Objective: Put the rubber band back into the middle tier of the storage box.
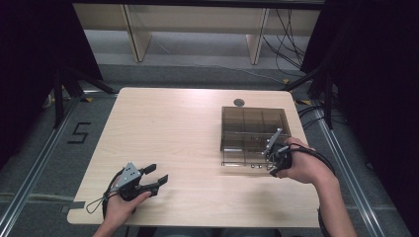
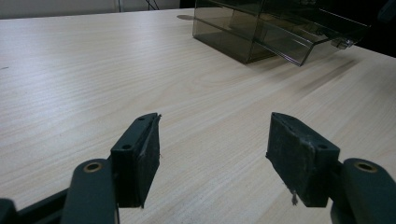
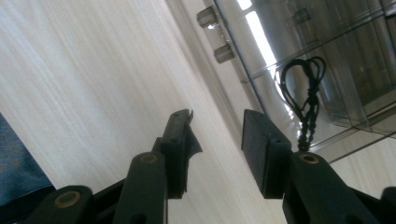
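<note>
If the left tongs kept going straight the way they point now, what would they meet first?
Probably the smoky clear compartment box: it lies ahead of the open left tongs, slightly to the right, with bare table between. Depth is hard to judge, so they might slide past its left corner.

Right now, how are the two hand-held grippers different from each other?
The left hand-held gripper sits over bare table, far from the smoky clear box; the right hand-held gripper is right at the box's near edge. The left one's jaws stand wide apart; the right one's gap looks narrower. The left one points across the table toward the box; the right one is tipped up on its side. Both are black, open and hold nothing.
</note>
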`<state>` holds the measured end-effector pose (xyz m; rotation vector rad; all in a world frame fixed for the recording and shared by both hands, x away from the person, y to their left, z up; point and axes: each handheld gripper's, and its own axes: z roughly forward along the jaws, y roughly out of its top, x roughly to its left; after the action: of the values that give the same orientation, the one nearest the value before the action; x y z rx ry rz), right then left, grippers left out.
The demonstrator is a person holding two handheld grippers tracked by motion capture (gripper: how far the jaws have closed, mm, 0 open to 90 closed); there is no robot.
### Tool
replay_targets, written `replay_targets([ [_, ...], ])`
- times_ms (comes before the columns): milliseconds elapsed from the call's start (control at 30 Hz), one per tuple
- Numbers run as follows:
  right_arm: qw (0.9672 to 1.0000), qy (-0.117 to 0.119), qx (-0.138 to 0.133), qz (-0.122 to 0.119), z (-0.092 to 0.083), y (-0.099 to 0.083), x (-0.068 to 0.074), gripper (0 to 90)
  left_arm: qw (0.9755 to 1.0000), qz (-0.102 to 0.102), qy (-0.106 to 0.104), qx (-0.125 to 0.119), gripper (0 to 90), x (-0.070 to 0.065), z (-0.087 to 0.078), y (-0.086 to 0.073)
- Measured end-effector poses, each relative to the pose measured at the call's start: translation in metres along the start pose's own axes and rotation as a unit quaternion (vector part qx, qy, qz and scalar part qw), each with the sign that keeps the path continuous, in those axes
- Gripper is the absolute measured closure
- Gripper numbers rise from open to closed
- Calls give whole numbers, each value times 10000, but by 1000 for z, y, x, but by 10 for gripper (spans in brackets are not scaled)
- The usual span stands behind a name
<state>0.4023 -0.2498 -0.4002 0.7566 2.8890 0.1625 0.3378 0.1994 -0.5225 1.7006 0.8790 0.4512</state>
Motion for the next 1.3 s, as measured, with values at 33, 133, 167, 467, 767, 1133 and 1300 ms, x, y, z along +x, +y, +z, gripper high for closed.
replay_targets([
  [33, 10000, 20, -10, -83, 1, 0, 1, 628, 10000, -2, -1, -2, 341, 0, 0, 0],
  [133, 9999, 57, 93, -70, 3, 0, 6, 624, 10000, -69, 3, -2, 341, -1, 0, 0],
  [167, 9998, 98, 105, -110, 3, -1, 7, 624, 10000, -72, 4, -2, 341, -1, 0, 0],
  [467, 9998, 109, 10, -165, 9, -4, 21, 619, 10000, -72, 3, -2, 341, -1, 0, 0],
  [767, 9998, 172, 62, -65, 20, -10, 34, 608, 10000, 19, -10, 5, 341, 0, 0, 0],
  [1133, 9997, 220, 106, -55, 28, -16, 47, 601, 10000, 23, -10, 11, 341, 0, 0, 0],
  [1300, 9997, 245, 38, -37, 34, -20, 53, 597, 10000, 19, -8, 6, 341, 0, 0, 0],
])
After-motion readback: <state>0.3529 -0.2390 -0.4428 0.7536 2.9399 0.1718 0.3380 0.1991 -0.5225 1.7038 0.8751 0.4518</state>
